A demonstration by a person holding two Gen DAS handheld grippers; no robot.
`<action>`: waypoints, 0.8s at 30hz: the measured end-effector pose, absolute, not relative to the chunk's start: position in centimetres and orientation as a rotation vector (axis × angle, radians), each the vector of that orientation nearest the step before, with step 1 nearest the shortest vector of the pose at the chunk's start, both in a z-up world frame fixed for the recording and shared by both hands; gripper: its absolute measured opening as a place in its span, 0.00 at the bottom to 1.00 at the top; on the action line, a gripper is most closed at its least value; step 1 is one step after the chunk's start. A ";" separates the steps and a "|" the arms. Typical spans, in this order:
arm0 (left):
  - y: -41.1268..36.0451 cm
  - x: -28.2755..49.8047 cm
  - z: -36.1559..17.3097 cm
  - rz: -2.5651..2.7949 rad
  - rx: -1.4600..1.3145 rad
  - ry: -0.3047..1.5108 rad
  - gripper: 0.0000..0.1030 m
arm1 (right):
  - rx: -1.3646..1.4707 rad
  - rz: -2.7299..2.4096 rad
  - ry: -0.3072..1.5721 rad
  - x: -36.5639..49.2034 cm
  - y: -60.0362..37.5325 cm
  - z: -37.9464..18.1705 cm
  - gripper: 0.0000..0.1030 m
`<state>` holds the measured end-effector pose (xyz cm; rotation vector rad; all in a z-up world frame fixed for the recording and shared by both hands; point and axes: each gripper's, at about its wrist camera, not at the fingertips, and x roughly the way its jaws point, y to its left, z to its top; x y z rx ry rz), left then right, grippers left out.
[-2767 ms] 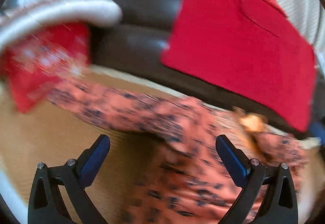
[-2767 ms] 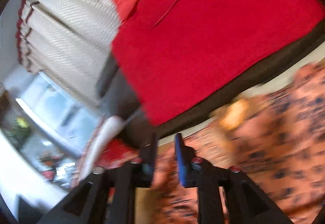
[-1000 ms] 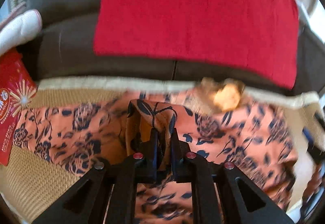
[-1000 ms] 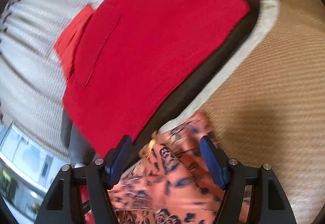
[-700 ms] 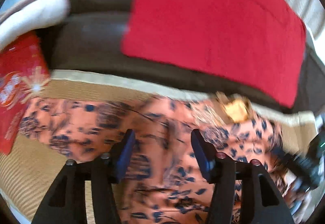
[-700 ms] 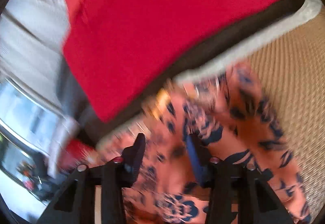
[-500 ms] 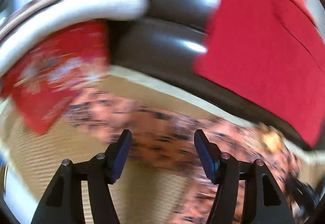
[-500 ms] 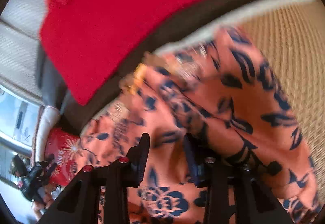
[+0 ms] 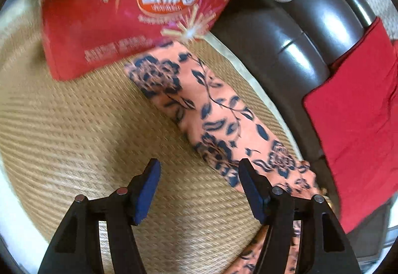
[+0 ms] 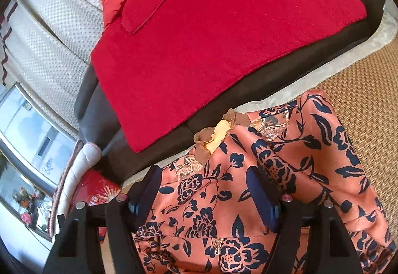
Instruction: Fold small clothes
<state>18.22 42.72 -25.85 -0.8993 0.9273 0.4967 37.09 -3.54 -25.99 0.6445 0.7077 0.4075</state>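
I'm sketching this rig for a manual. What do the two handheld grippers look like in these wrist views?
The left gripper and right gripper look the same: matte black frames with triangular cut-outs, each with two fingers tipped by flat dark-blue pads. Small round silver fasteners with reddish centres sit on the finger joints. No cables, markings or sleeves show.

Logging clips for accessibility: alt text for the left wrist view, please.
Open left gripper hovers above a woven mat, beside the outstretched sleeve of an orange floral garment. A red printed bag lies beyond; dark sofa at right.
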 end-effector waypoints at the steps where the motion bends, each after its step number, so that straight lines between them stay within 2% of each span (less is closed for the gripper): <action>1: 42.5 18.3 -26.1 0.463 -0.929 0.918 0.63 | 0.646 0.411 0.710 37.1 -3.3 -26.0 0.72; 7: 43.7 18.5 -27.0 0.447 -1.040 0.827 0.62 | 0.624 0.425 0.697 37.0 -2.5 -25.9 0.72; 11: 45.2 18.5 -27.5 0.457 -1.051 0.779 0.55 | 0.623 0.427 0.685 36.8 -2.5 -25.8 0.72; 20: 47.4 20.3 -31.0 0.462 -1.158 0.749 0.54 | 0.581 0.416 0.663 36.8 -2.0 -25.5 0.72; 22: 47.6 20.8 -31.5 0.467 -1.163 0.745 0.42 | 0.574 0.413 0.662 37.0 -1.9 -25.6 0.72; 24: 47.6 21.1 -31.8 0.481 -1.155 0.754 0.25 | 0.570 0.404 0.661 37.2 -1.8 -25.7 0.72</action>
